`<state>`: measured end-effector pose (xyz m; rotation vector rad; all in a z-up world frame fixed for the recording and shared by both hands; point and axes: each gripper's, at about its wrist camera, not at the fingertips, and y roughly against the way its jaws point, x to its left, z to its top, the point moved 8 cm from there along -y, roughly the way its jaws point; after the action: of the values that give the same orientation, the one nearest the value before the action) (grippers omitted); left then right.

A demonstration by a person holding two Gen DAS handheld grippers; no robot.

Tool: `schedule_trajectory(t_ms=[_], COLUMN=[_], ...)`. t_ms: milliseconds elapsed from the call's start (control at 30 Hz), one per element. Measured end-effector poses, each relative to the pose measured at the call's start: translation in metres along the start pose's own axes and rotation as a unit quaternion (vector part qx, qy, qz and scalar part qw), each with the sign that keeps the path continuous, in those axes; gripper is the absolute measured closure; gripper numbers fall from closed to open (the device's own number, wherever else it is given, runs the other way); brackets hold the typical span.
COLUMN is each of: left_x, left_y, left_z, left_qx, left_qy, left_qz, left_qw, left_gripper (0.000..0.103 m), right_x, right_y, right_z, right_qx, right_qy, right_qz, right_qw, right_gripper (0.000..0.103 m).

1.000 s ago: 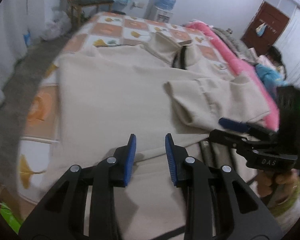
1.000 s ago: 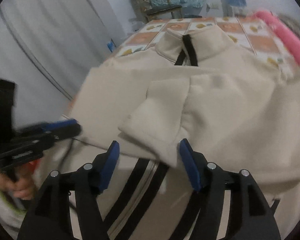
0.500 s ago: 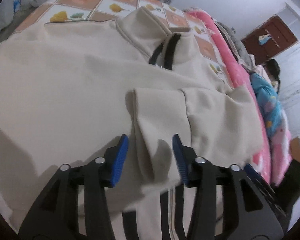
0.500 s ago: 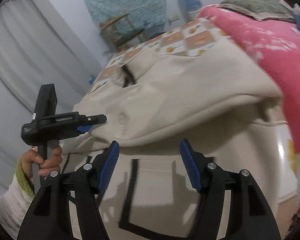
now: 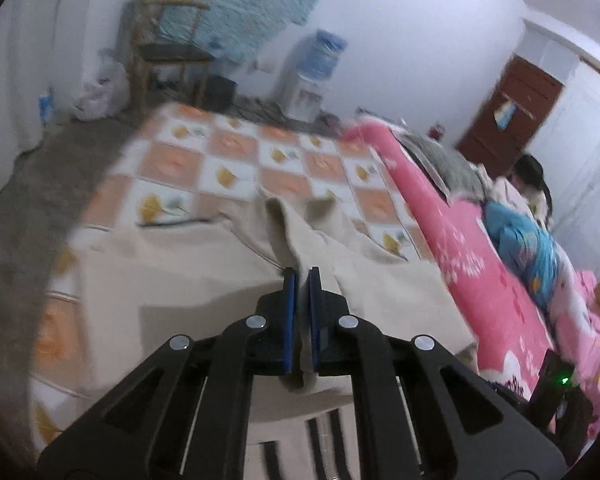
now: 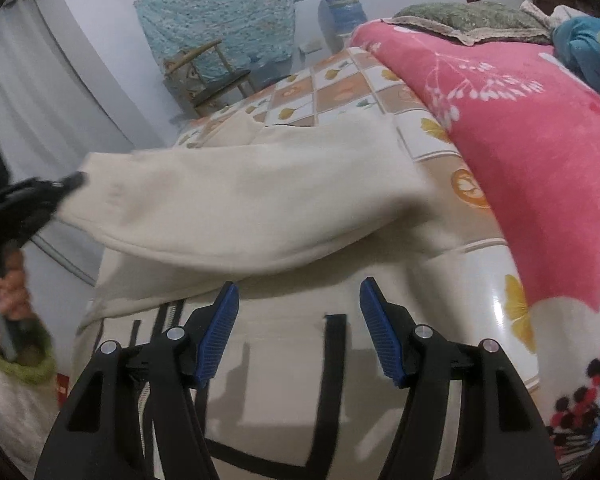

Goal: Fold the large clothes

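Note:
A large cream jacket (image 5: pixel 188 280) with black trim lies on the checked bedspread (image 5: pixel 228 160). My left gripper (image 5: pixel 301 280) is shut on the cuff of its cream sleeve (image 5: pixel 288 236) and holds it lifted. In the right wrist view the sleeve (image 6: pixel 240 208) hangs stretched across the jacket body (image 6: pixel 280 400), with the left gripper (image 6: pixel 70 180) pinching its end at the left. My right gripper (image 6: pixel 298 304) is open and empty, just above the jacket's lower front with black stripes.
A pink flowered blanket (image 6: pixel 532 128) lies along the bed's right side, with a person (image 5: pixel 528 184) beyond it. A wooden chair (image 5: pixel 168 48) and a water dispenser (image 5: pixel 312 72) stand by the far wall. A white curtain (image 6: pixel 40 100) hangs at the left.
My left gripper has closed on the sleeve cuff and lifted it up and to the left, stretching the sleeve out. My right gripper stays open over the jacket's lower part.

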<state>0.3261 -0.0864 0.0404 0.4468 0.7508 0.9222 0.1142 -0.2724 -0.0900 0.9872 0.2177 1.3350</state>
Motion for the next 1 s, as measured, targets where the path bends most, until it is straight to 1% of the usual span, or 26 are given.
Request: schedule_trajectory(t_ms=[67,100,167,233,300,333,367,433,500,533,600,667,700,767,800,900,967,1000], left_x=[0.027,0.043,0.072,0.099,0.110,0.111,0.109,0.111,0.116,0.119,0.129,0.136,0.137,0.139,0.140,0.141,0.141,0.141], left_y=[0.004,0.000,-0.011,-0.023,-0.024,-0.021,-0.016,-0.007,-0.010,-0.014,-0.019,-0.026,-0.029,-0.030,-0.030,-0.031,-0.032,-0.032], left_z=[-0.003,-0.011,-0.031,-0.053,-0.066,-0.068,-0.068,-0.067,-0.069,-0.073,-0.081,-0.088,-0.091,-0.094,-0.095,-0.096,-0.097,-0.096], left_qx=[0.000,0.012,0.042,0.067,0.071,0.065,0.055,0.044,0.049,0.055,0.069,0.077,0.080,0.080,0.080,0.079,0.078,0.078], left_qy=[0.013,0.023,0.053,0.081,0.097,0.103,0.098,0.086,0.083,0.088,0.098,0.104,0.102,0.101,0.100,0.098,0.095,0.095], left_qz=[0.035,0.054,0.070,0.086,0.080,0.068,0.059,0.060,0.070,0.074,0.080,0.080,0.082,0.083,0.083,0.083,0.083,0.084], left_qw=[0.9993,0.9982,0.9952,0.9908,0.9895,0.9902,0.9919,0.9935,0.9929,0.9918,0.9895,0.9883,0.9882,0.9882,0.9883,0.9885,0.9889,0.9889], left_gripper=[0.097,0.097,0.097,0.097,0.097,0.097,0.097,0.097,0.097,0.097,0.097,0.097,0.097,0.097,0.097,0.097,0.097,0.097], right_x=[-0.007,-0.009,-0.012,-0.013,-0.011,-0.010,-0.009,-0.004,0.007,0.013,0.019,0.015,0.010,-0.004,-0.014,-0.042,-0.058,-0.062], right_y=[-0.002,-0.004,-0.007,-0.008,-0.008,-0.007,-0.006,-0.001,0.006,0.012,0.022,0.029,0.030,0.023,0.011,-0.027,-0.054,-0.066], right_z=[-0.001,-0.002,-0.005,-0.007,-0.005,-0.004,-0.004,-0.002,0.000,0.003,0.014,0.031,0.042,0.064,0.075,0.089,0.092,0.093], right_qx=[0.006,0.009,0.017,0.020,0.021,0.021,0.023,0.024,0.034,0.036,0.027,0.011,0.005,-0.002,0.004,0.030,0.045,0.052], right_qy=[-0.013,-0.020,-0.040,-0.046,-0.047,-0.048,-0.048,-0.046,-0.047,-0.050,-0.048,-0.044,-0.046,-0.057,-0.068,-0.089,-0.103,-0.109], right_qz=[-0.003,-0.001,0.013,0.012,0.009,0.009,0.008,0.016,0.049,0.077,0.090,0.077,0.064,0.049,0.045,0.009,-0.014,-0.015], right_qw=[1.000,1.000,0.999,0.999,0.999,0.999,0.999,0.999,0.997,0.995,0.994,0.996,0.997,0.997,0.997,0.996,0.994,0.993], right_gripper=[0.041,0.041,0.041,0.041,0.041,0.041,0.041,0.041,0.041,0.041,0.041,0.041,0.041,0.041,0.041,0.042,0.050,0.051])
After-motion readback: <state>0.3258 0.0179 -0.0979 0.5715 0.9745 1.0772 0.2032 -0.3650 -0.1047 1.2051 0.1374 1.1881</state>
